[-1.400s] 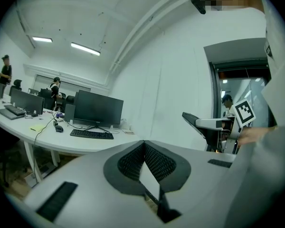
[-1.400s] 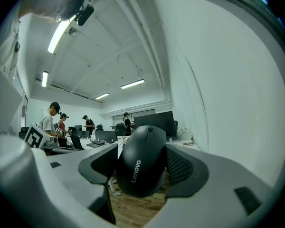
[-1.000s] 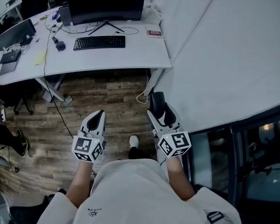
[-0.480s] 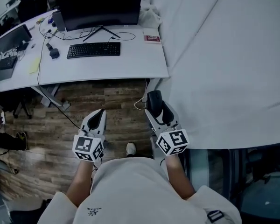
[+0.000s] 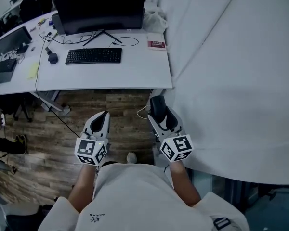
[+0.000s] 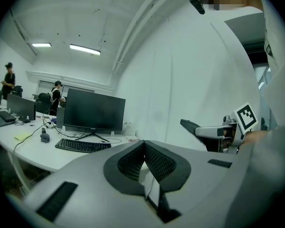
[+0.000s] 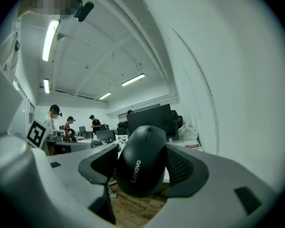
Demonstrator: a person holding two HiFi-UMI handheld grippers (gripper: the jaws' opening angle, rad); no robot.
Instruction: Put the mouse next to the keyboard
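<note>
- Head view: white wall (image 5: 231,71) fills the right side, wood floor (image 5: 120,105) under me.
- White tabletop (image 5: 135,73) stands ahead of both claws, well apart from them.
- Dark monitor (image 5: 101,11) stands at the back of the tabletop.
- Black keyboard (image 5: 93,56) lies in front of the monitor stand, tabletop bare to its right.
- My right claw (image 5: 159,110) is held over the floor near the tabletop's right corner and is clenched on the mouse (image 7: 141,158). Right gripper view shows a black Lenovo mouse pinched between both pads, its wheel end pointing away from me.
- My left claw (image 5: 102,117) hangs over the floor, level with the right one. Left gripper view shows its pads pressed together with nothing between them.
- Small red-and-white box (image 5: 156,44) sits at the tabletop's right edge.
- Small dark object (image 5: 53,58) on a cable sits left of the keyboard.
</note>
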